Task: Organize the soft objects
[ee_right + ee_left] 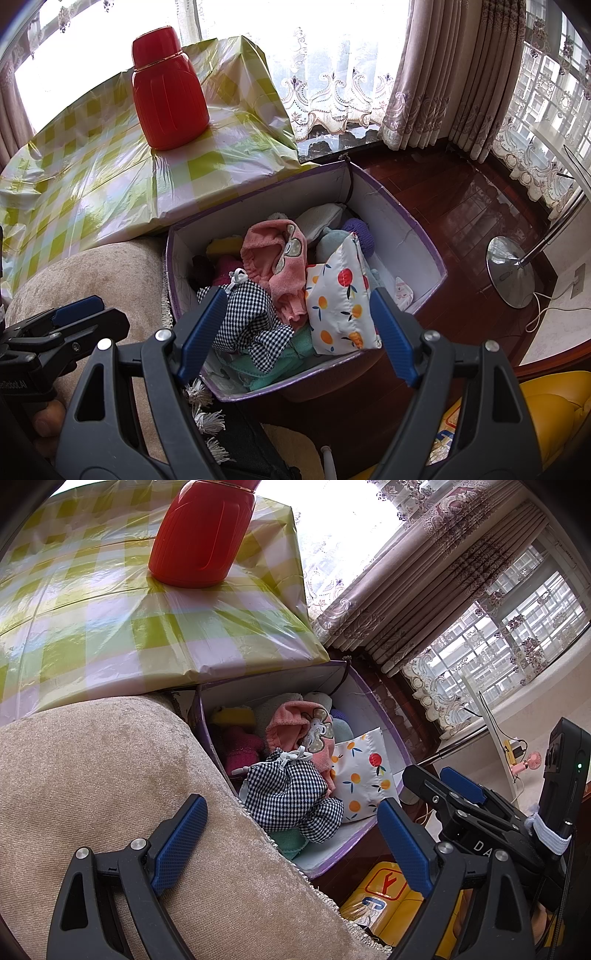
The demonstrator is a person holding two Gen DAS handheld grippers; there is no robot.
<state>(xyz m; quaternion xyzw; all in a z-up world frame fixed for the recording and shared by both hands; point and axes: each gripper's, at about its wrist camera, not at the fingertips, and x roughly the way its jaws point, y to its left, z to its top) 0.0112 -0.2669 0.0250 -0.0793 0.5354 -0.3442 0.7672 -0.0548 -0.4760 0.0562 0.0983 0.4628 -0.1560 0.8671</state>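
Note:
A purple-edged cardboard box [413,236] [384,716] stands on the floor, filled with soft items. On top lie a black-and-white checked drawstring pouch [251,317] [291,797], a pink fleece garment [277,258] [295,723] and a white fruit-print pouch [340,302] [365,775]. Underneath I see yellow, magenta, teal and purple soft pieces. My right gripper [295,332] hovers open above the box's near side with nothing between its fingers. My left gripper [291,842] is open too, over the beige cushion's edge beside the box, holding nothing.
A beige sofa cushion [110,794] lies left of the box. Behind it a table in a green-checked plastic cloth [110,177] carries a red flask [166,92]. Dark wooden floor [461,206], a lamp base [509,273], curtains and a yellow toy [384,893] surround the box.

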